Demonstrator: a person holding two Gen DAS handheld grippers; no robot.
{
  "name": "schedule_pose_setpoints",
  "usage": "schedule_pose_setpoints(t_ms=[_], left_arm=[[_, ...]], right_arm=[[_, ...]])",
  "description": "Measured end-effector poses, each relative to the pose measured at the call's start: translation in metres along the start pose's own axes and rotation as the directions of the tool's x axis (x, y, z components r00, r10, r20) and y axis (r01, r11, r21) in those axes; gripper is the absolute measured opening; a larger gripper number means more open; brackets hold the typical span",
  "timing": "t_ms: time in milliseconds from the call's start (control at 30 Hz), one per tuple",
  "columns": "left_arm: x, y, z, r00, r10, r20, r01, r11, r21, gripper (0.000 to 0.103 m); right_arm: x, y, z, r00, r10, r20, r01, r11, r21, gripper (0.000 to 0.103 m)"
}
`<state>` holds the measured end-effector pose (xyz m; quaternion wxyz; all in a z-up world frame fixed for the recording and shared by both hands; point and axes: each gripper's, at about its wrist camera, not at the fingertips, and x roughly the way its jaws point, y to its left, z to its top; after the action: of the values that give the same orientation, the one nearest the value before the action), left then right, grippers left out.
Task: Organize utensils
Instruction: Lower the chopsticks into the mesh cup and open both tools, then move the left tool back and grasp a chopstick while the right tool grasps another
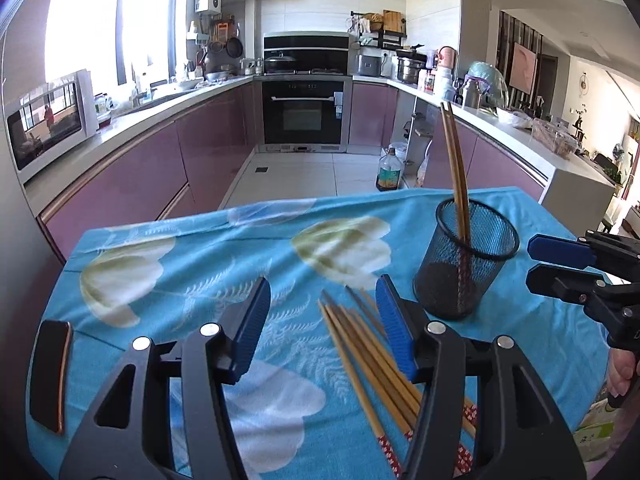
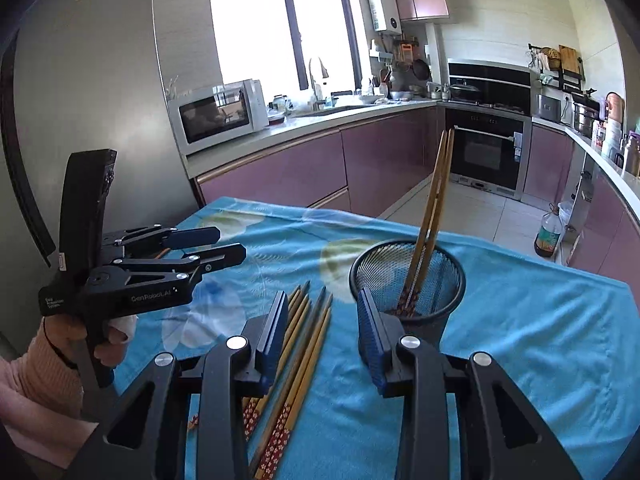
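Your left hand-held gripper [image 1: 322, 320] has its jaws apart with nothing between them, and your right hand-held gripper [image 2: 322, 332] is parted too, gripping nothing. Just past the fingertips there's a loose bunch of chopsticks [image 2: 298, 344] lying flat on the blue flowered cloth [image 2: 520, 320] over the desk; I count about six or seven, hard to be exact where they overlap. A bit further out sits one black mesh cup [image 2: 408, 284], upright, with two chopsticks in the cup [image 2: 434, 196] leaning against its rim. One dark phone [image 1: 50, 372] lies at the cloth's left edge.
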<state>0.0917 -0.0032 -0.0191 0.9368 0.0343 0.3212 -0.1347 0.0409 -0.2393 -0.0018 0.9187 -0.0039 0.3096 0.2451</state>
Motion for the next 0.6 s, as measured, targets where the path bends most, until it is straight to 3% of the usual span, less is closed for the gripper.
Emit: schedule_pose_setpoints(t_ms=[333, 600], left_arm=[[0.020, 0.002, -0.053, 0.991, 0.003, -0.134, -0.005, 1.000, -0.021, 0.054], [0.030, -0.009, -0.061, 0.984, 0.001, -0.176, -0.004, 1.000, -0.017, 0.053]], right_arm=[[0.046, 0.005, -0.040, 0.985, -0.005, -0.170, 0.014, 0.999, 0.046, 0.034], [0.063, 0.009, -0.054, 0.973, -0.002, -0.229, 0.017, 0.998, 0.064, 0.031]])
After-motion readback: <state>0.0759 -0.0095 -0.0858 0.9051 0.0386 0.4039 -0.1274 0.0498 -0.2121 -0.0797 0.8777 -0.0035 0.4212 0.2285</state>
